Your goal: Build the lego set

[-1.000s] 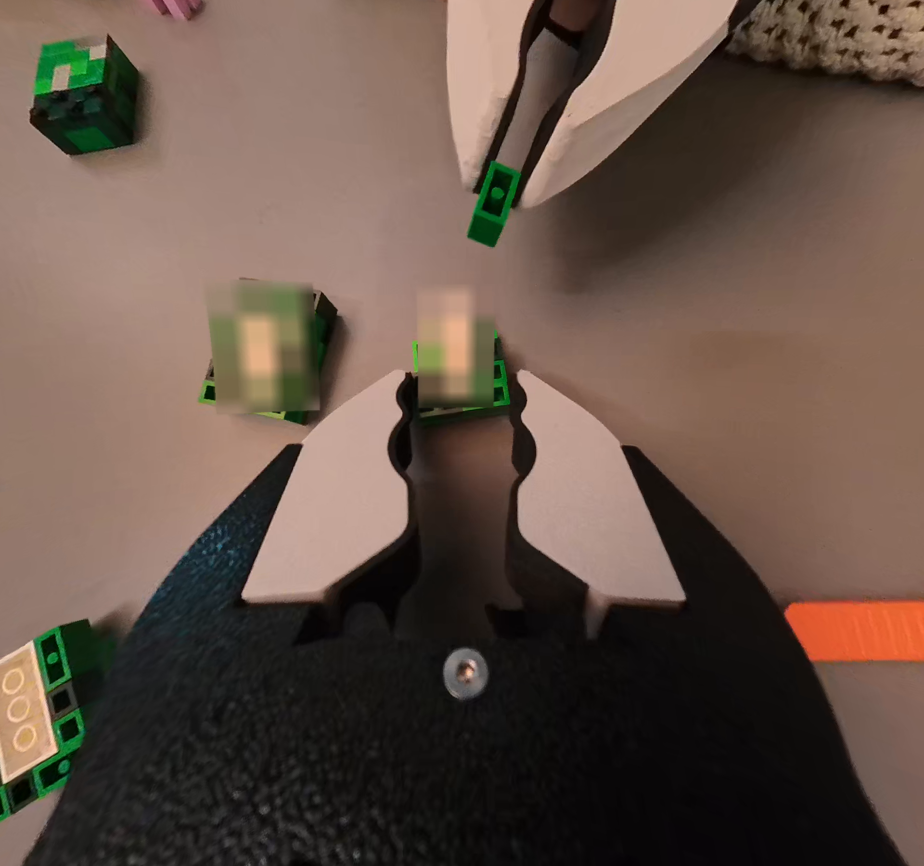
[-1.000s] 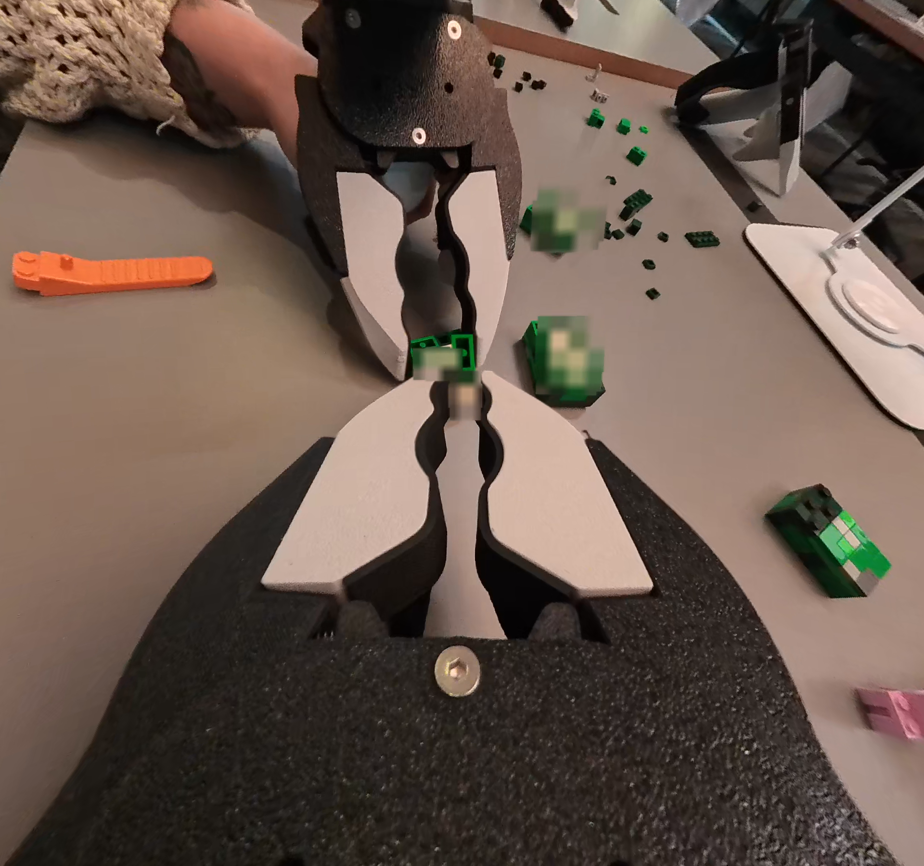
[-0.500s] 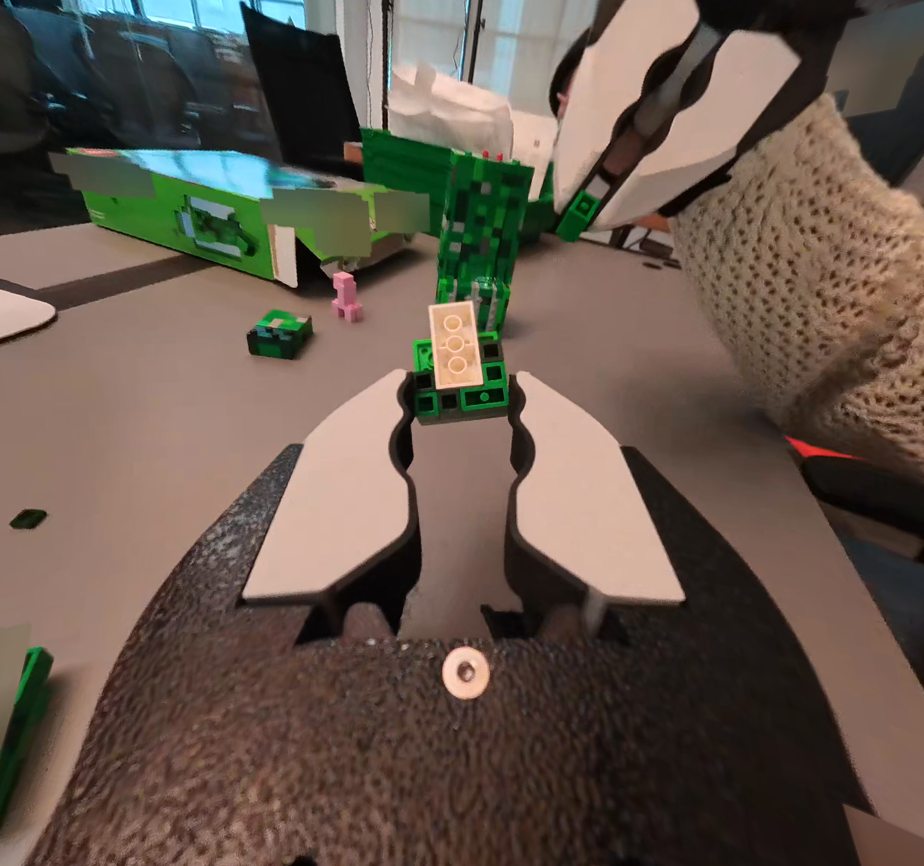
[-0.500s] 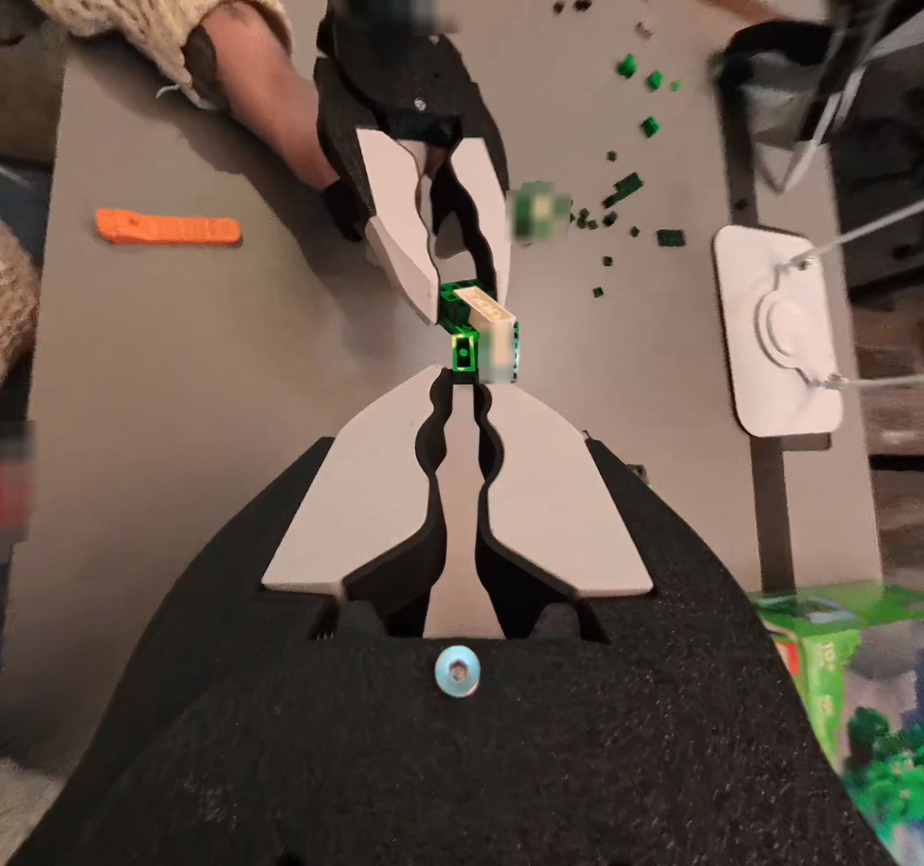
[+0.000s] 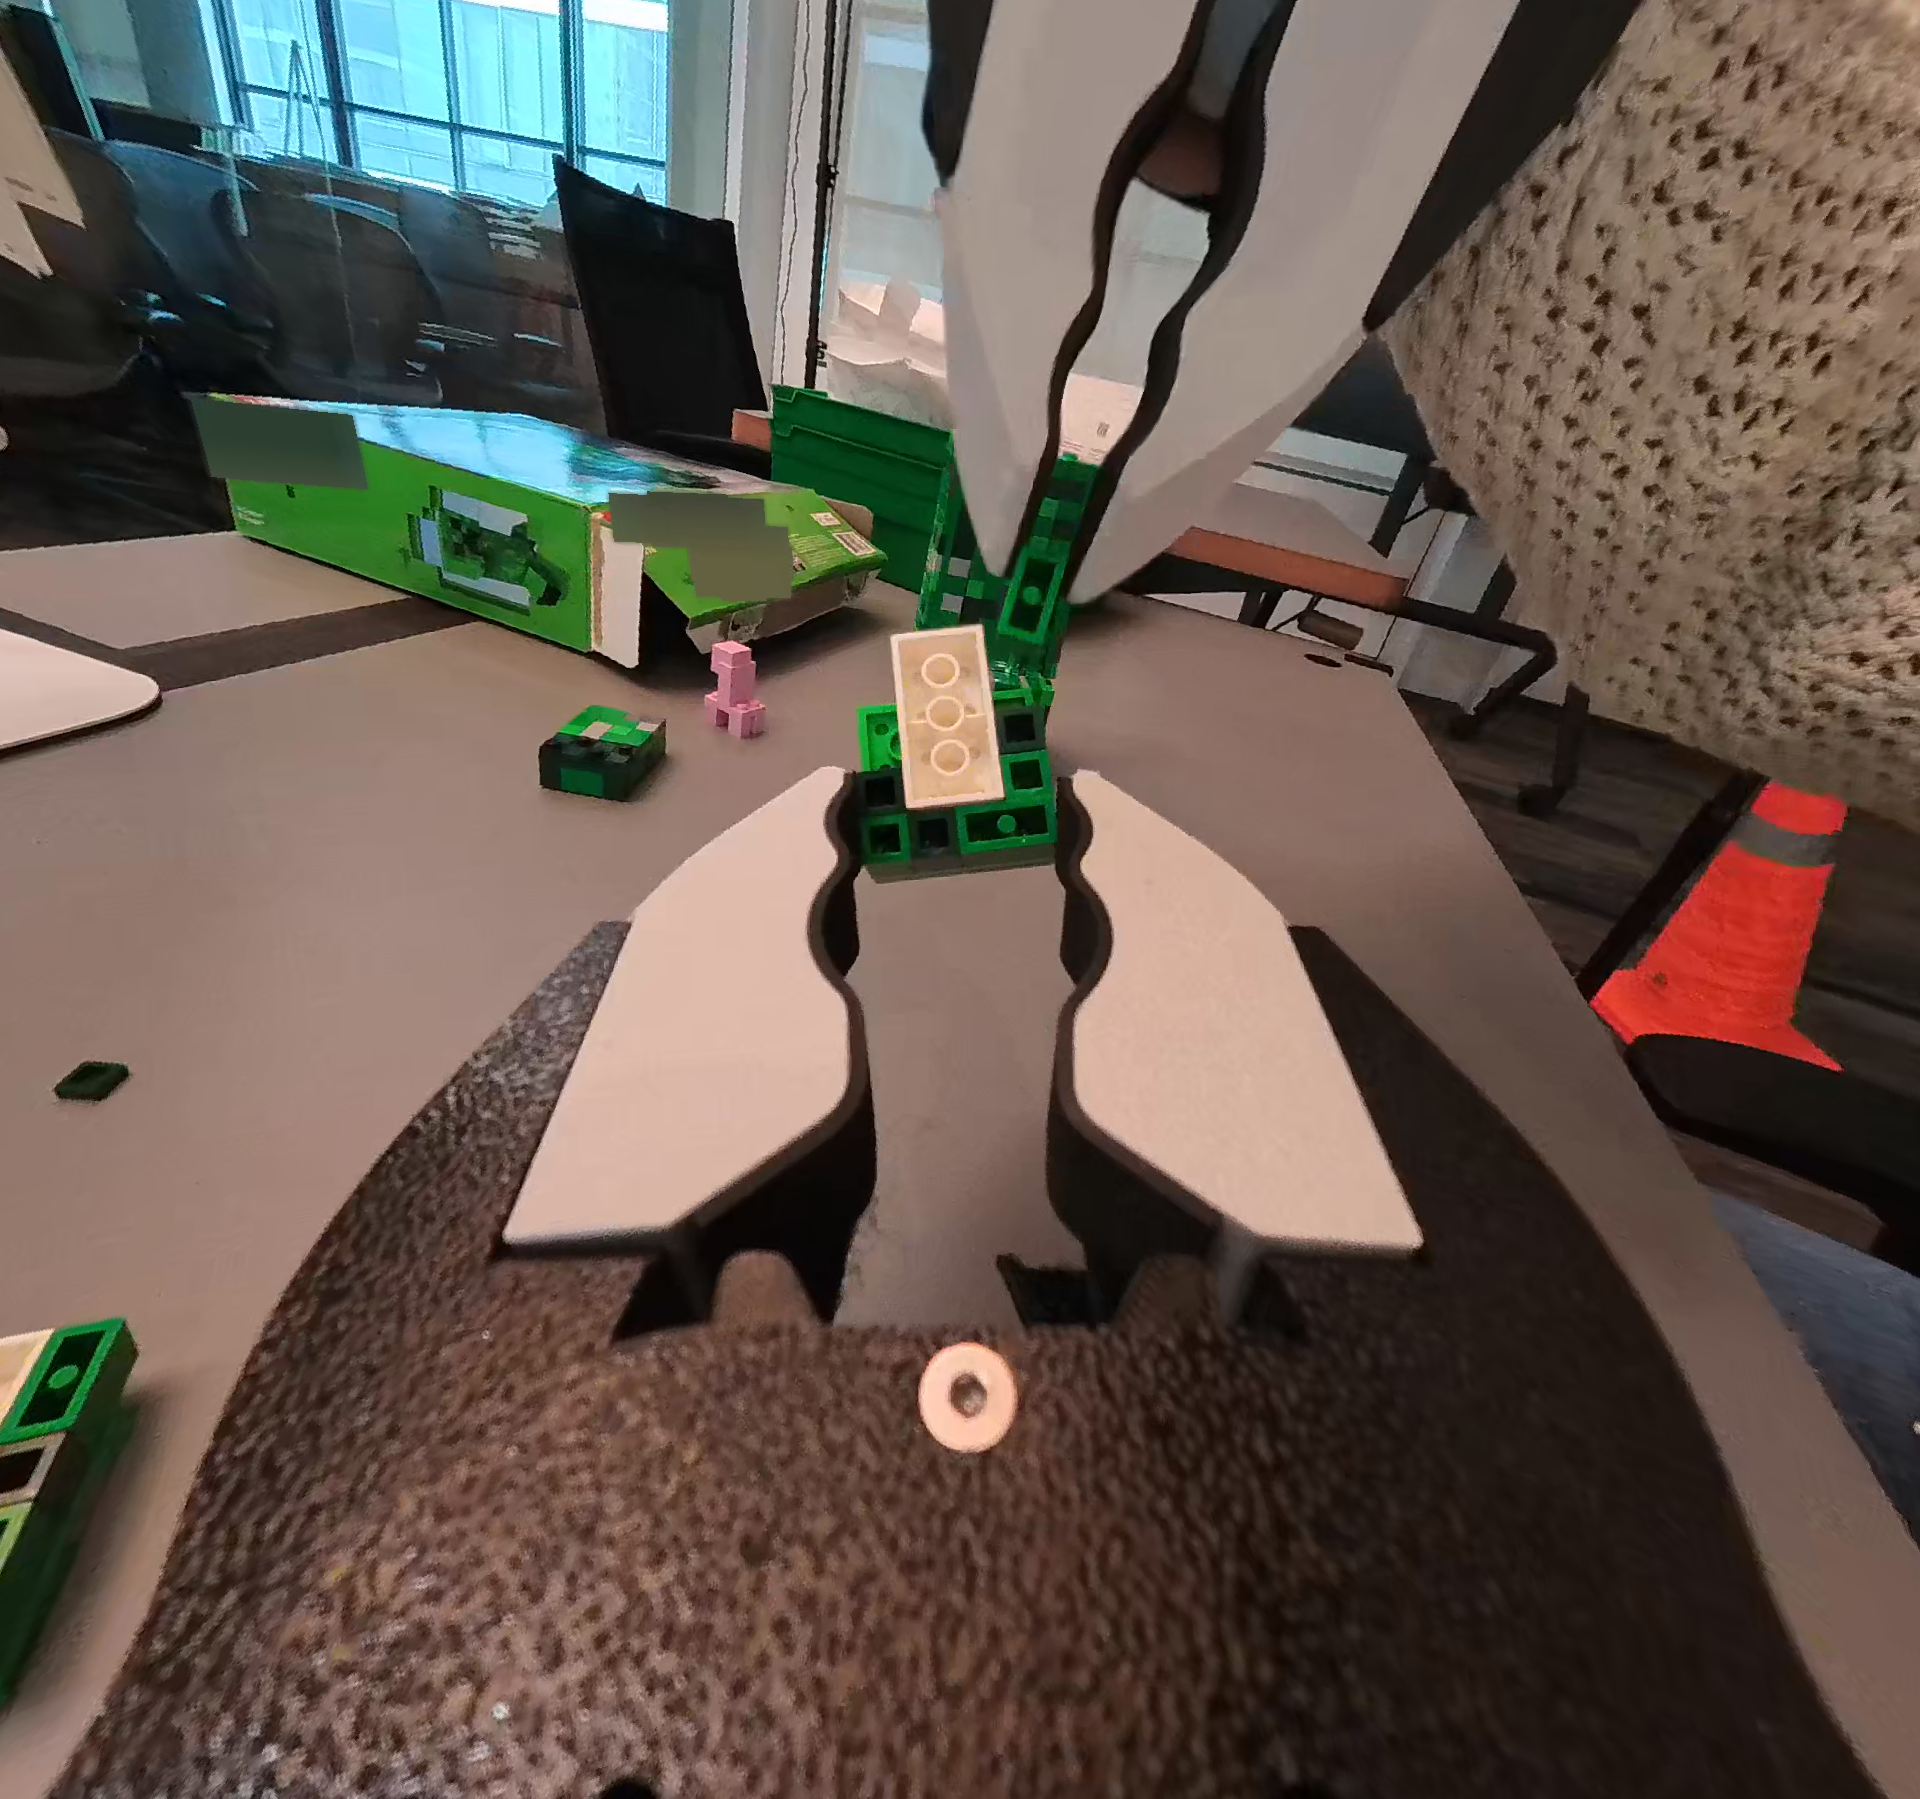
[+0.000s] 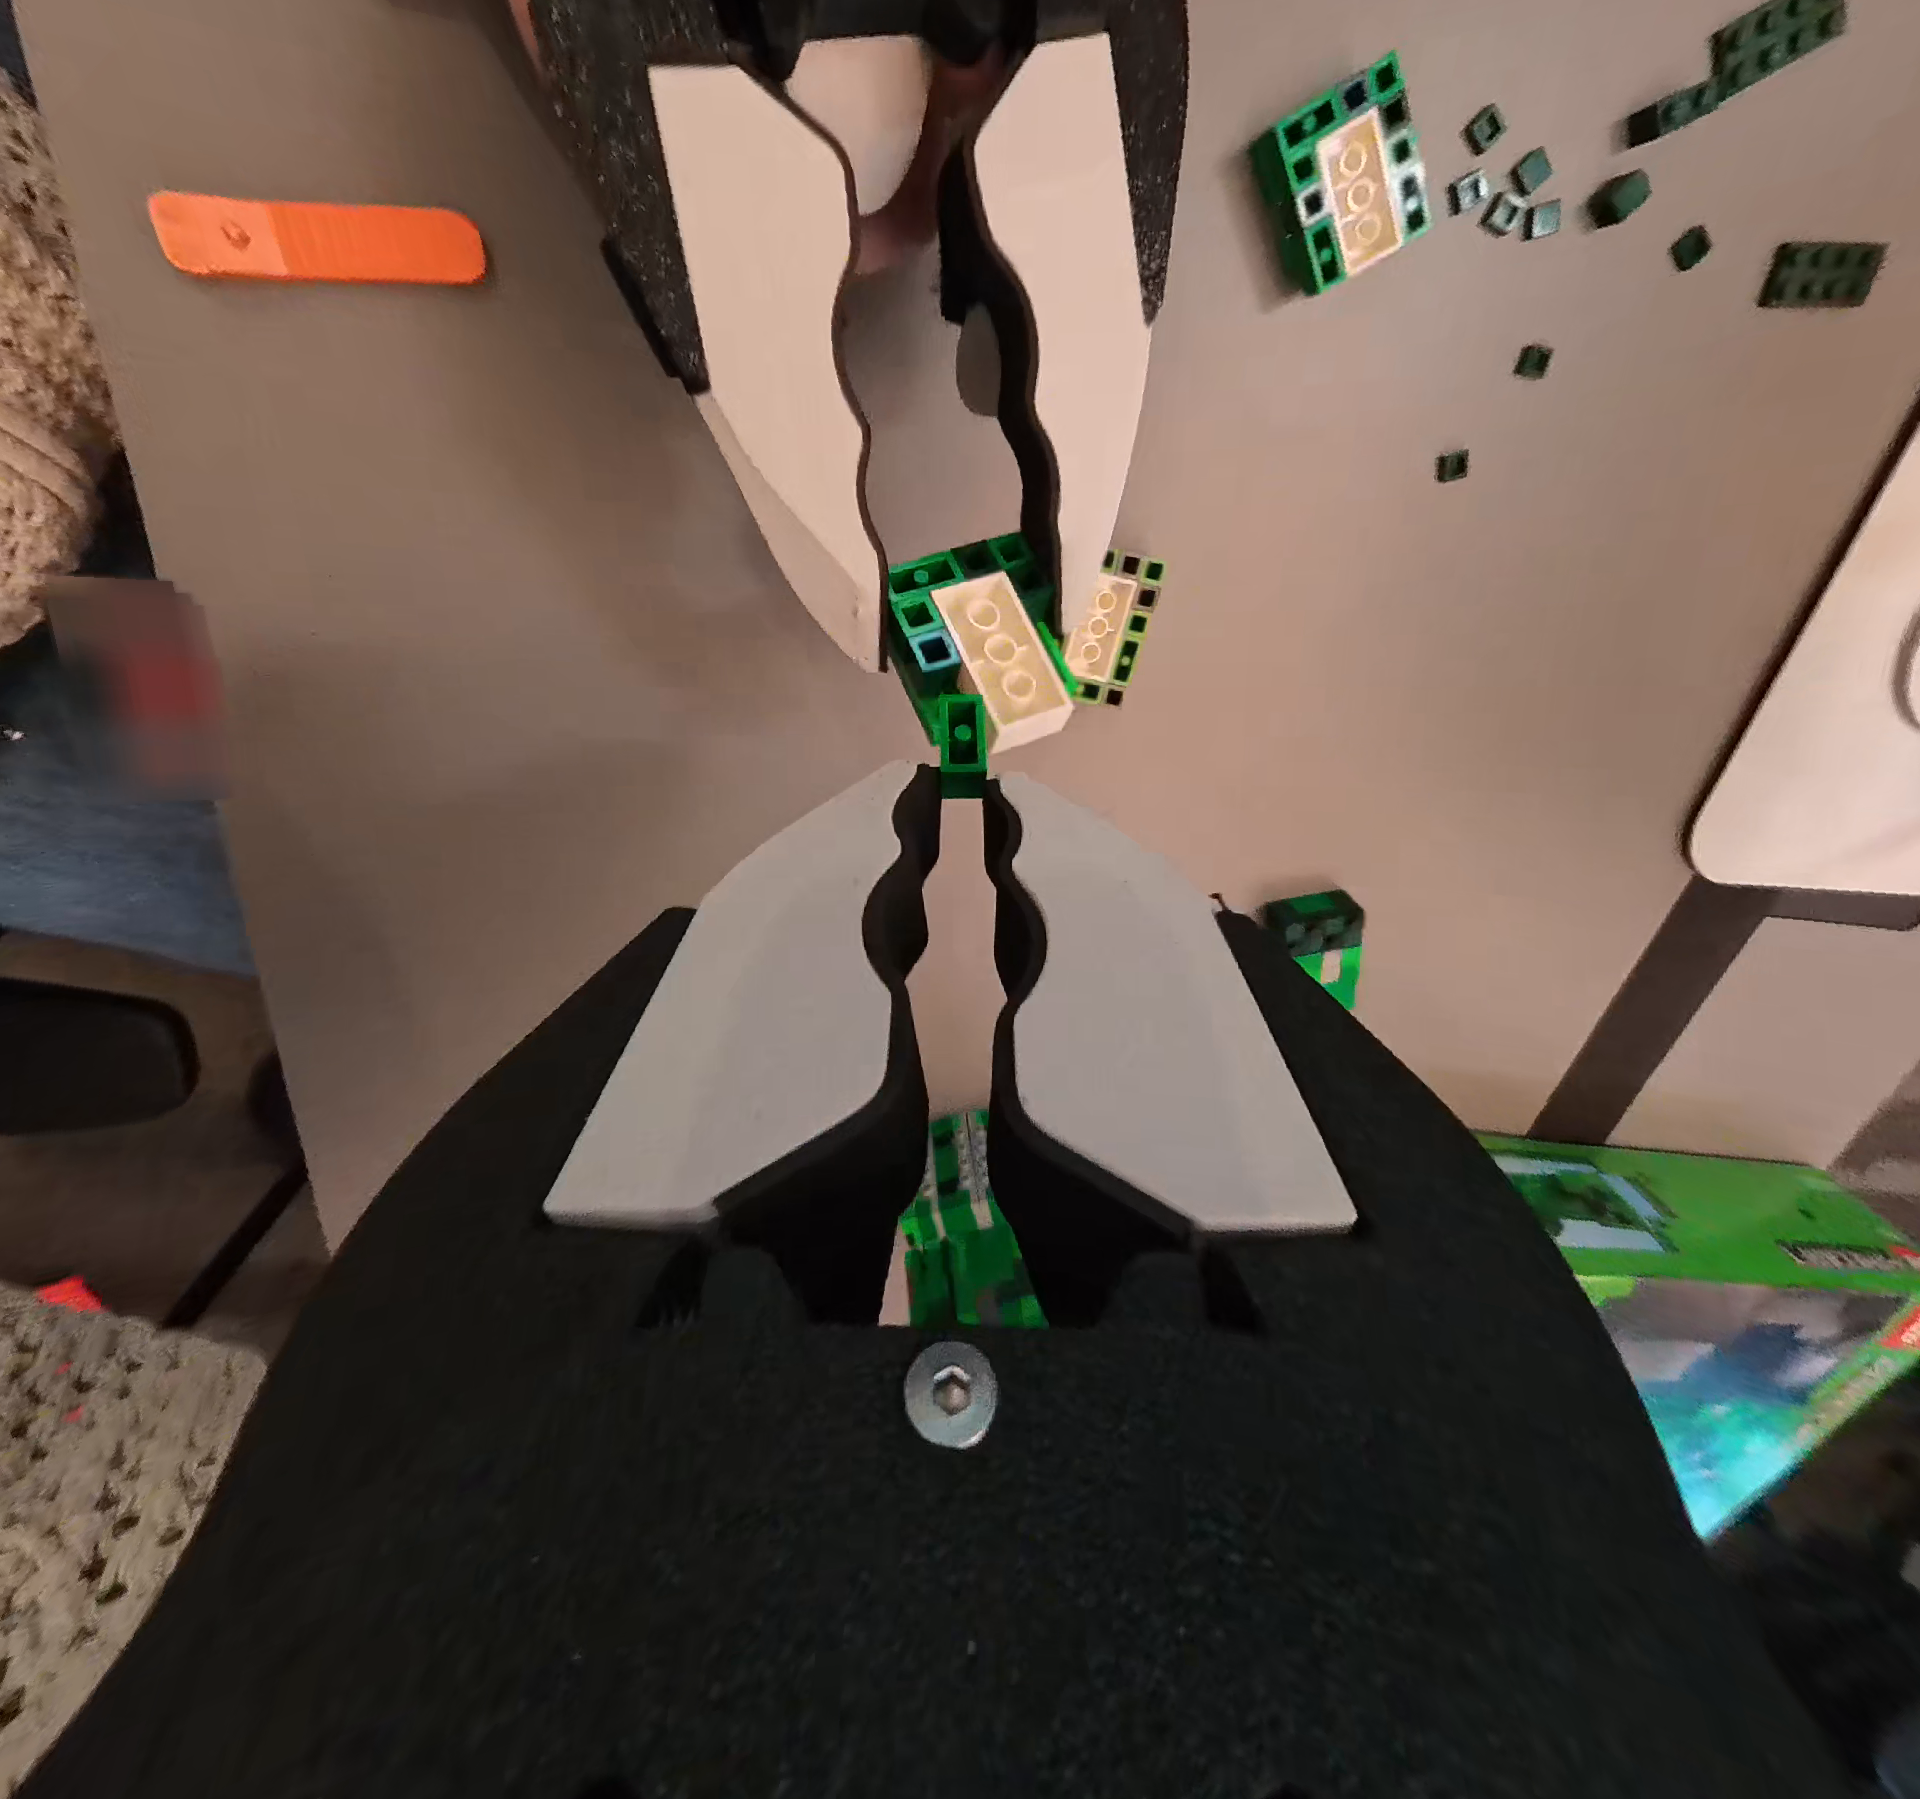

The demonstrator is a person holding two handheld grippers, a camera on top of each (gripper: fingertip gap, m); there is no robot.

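The left gripper (image 5: pixel 958 814) is clamped on a green block assembly (image 5: pixel 956 783) with a cream brick on top, held above the grey table (image 5: pixel 312 814). The right gripper (image 6: pixel 961 788) pinches a small green brick (image 6: pixel 962 747) at its fingertips, just beside the assembly's near edge, touching or almost touching it. A second assembly (image 6: pixel 1340 180) lies well apart on the table.

Two grippers, three green-and-cream lego blocks (image 6: pixel 1338 178), one orange brick separator (image 6: pixel 317 237), one green box (image 5: pixel 520 528), one pink figure (image 5: pixel 736 689), and roughly a dozen loose dark pieces (image 6: pixel 1617 196).
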